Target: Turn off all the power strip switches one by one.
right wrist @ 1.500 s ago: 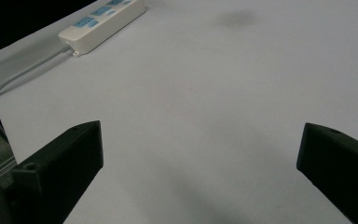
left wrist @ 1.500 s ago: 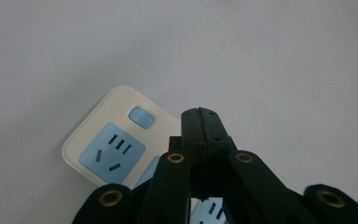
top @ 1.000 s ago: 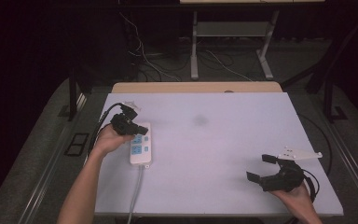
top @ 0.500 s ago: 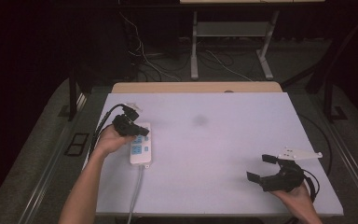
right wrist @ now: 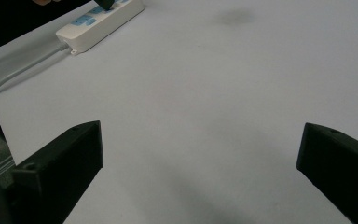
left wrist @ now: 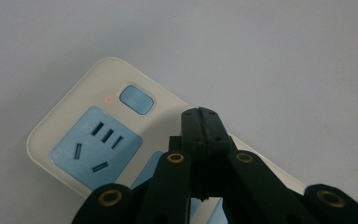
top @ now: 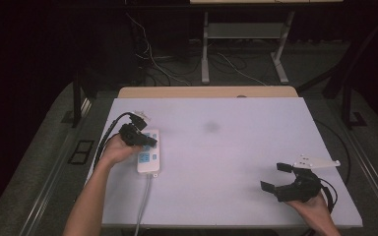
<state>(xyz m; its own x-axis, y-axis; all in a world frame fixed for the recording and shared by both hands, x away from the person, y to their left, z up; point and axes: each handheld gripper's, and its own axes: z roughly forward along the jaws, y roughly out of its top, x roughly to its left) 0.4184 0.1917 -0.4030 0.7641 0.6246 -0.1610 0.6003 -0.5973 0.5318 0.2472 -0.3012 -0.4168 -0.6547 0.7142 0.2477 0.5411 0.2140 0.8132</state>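
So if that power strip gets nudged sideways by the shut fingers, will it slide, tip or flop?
The power strip lies flat and low on the smooth white table, so it would probably slide rather than tip. Its body looks like rigid plastic, unlikely to flex. The grey cord trailing off the near edge looks bendy and may drag or pivot it. The left gripper is shut above it.

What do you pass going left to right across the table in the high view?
Left gripper → white power strip → faint dark smudge on the table → right gripper.
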